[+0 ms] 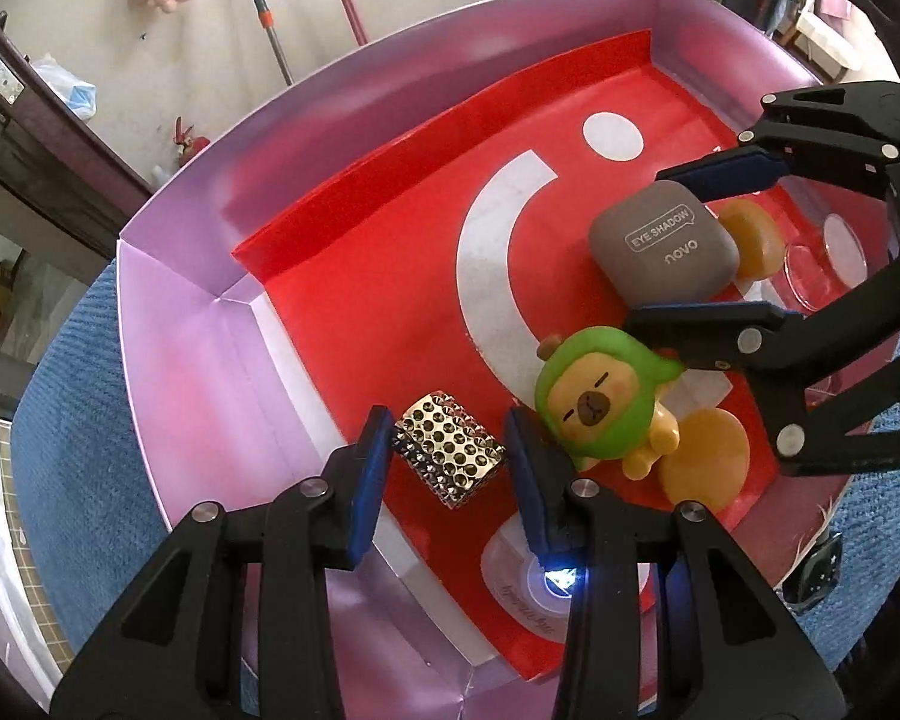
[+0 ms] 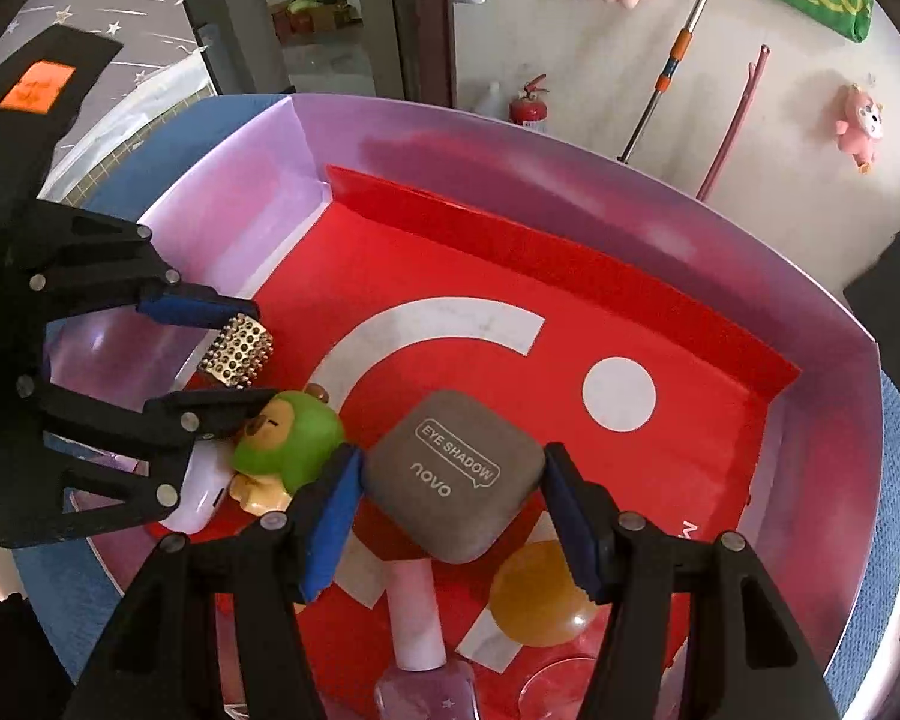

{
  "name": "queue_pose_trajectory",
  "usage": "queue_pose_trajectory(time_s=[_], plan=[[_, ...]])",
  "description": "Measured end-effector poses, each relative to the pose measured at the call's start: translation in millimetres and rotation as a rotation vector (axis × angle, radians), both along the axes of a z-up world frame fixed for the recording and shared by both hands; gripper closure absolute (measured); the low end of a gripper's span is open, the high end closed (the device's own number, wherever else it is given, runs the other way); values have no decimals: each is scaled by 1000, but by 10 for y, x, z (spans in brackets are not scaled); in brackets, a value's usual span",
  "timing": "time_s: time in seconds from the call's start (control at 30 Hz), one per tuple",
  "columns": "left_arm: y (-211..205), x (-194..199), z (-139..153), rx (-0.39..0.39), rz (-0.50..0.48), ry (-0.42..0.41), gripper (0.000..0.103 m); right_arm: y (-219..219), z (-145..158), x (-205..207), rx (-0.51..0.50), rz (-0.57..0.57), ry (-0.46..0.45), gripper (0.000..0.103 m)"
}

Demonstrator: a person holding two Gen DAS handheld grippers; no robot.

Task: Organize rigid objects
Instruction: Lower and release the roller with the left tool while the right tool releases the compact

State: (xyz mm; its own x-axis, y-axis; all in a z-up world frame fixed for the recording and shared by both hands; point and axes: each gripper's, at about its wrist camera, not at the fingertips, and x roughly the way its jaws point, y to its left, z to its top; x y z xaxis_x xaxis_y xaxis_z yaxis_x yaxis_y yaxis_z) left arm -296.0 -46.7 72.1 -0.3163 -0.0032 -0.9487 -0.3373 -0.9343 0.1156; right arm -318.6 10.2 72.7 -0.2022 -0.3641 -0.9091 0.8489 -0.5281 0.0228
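A: Left wrist view. Left gripper (image 1: 447,450) pinching studded gold block (image 1: 448,457) by its two flat ends, low over red liner of purple box (image 1: 168,324). Green-hooded figurine (image 1: 600,399) just beside the right finger.

B: Handling?

A: Probably rigid and light; studs should bite into the pads. Ends the sensible hold.

B: Right wrist view?

A: Right gripper (image 2: 450,498) clamped on grey eye-shadow case (image 2: 455,474) at opposite edges, case tilted above the liner. Amber disc (image 2: 540,594) and pale bottle (image 2: 417,618) underneath.

B: Handling?

A: Stiff, smooth, rounded corners; likely slippery and hinged. Mid-edge hold best.
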Motion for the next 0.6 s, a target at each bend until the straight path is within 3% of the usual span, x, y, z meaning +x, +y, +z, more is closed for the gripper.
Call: queue_pose_trajectory(time_s=[0.6], plan=[[36, 85, 37, -1, 2, -5, 66, 3, -82, -144, -24, -18, -87, 40]])
